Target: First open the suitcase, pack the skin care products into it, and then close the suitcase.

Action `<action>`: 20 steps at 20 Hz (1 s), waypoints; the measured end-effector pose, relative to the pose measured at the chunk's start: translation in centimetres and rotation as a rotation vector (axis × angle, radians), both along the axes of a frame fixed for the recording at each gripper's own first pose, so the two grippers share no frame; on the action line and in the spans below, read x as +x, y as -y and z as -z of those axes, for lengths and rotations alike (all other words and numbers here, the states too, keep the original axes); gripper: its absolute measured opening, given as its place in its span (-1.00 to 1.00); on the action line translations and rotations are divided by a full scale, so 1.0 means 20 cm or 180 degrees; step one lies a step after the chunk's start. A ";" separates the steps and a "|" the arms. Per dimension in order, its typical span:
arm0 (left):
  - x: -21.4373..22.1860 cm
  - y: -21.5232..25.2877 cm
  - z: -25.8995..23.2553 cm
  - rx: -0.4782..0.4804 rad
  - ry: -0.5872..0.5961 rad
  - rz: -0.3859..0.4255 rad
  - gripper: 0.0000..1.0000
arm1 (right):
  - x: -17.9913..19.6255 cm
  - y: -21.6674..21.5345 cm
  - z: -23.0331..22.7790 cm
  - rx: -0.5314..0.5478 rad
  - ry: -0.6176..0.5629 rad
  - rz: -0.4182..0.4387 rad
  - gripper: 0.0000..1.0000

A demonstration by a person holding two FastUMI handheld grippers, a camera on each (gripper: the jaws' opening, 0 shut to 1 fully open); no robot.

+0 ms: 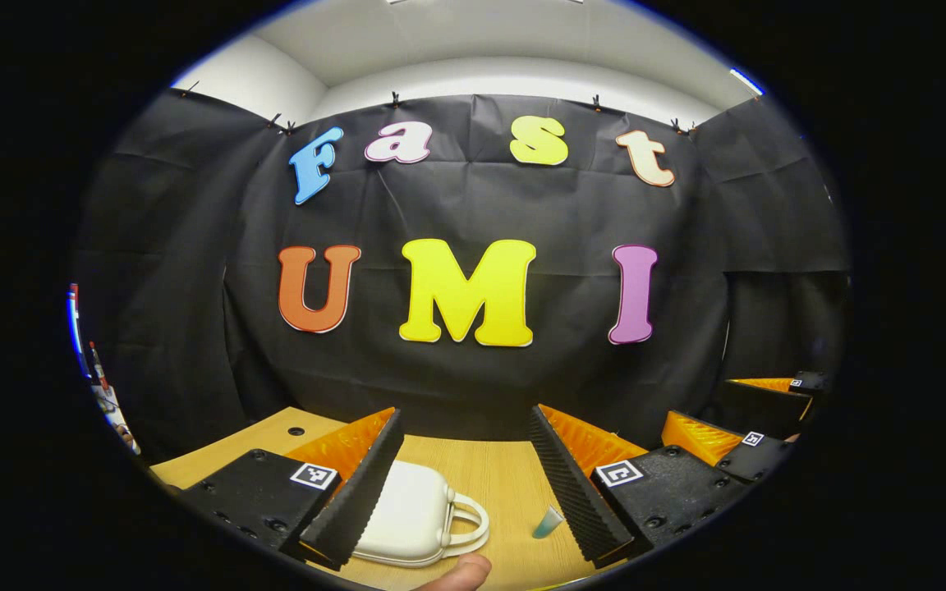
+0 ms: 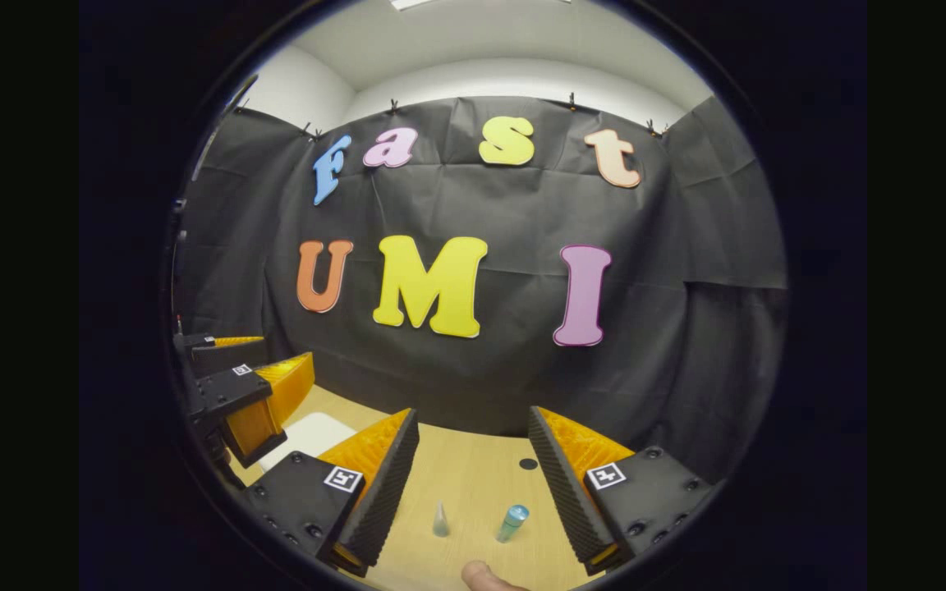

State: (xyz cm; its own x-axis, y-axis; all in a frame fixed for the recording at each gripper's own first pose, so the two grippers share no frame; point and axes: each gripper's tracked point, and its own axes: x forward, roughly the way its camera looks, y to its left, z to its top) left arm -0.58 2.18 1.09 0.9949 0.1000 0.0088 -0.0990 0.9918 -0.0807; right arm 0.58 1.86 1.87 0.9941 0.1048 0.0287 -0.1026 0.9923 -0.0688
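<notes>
Suitcase: white, small, rounded, closed; lies flat on the table. In the left gripper view it sits just beyond the left gripper's left finger, which hides part of its left side.
Handle: white loop on the suitcase's right side, resting on the table.
Suitcase, right gripper view: a white corner shows at the left, below the far gripper.
Bottle: small, teal, upright on the table between the right gripper's fingers, nearer its right finger, touching neither. In the left gripper view it stands just beside the left gripper's right finger, well apart from the suitcase.
Cone: small, clear, pointed item, upright on the table, left of the bottle, apart from it.
Left gripper: fingers spread wide, holding nothing, above the table.
Right gripper: fingers spread wide, holding nothing, above the table.
Thumb: a fingertip shows at the bottom edge of each view.
Table: light wood, with a dark round hole near the far edge.
</notes>
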 end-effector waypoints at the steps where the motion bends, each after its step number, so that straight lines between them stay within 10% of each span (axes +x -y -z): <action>1: 0.00 0.00 0.01 -0.0006 -0.0011 0.0001 0.96 | 0.00 0.00 0.00 0.0001 -0.0007 0.0002 0.60; 20: 0.05 0.02 0.02 0.0040 -0.0044 0.0025 0.96 | 0.05 0.05 0.03 0.0041 -0.0041 0.0072 0.60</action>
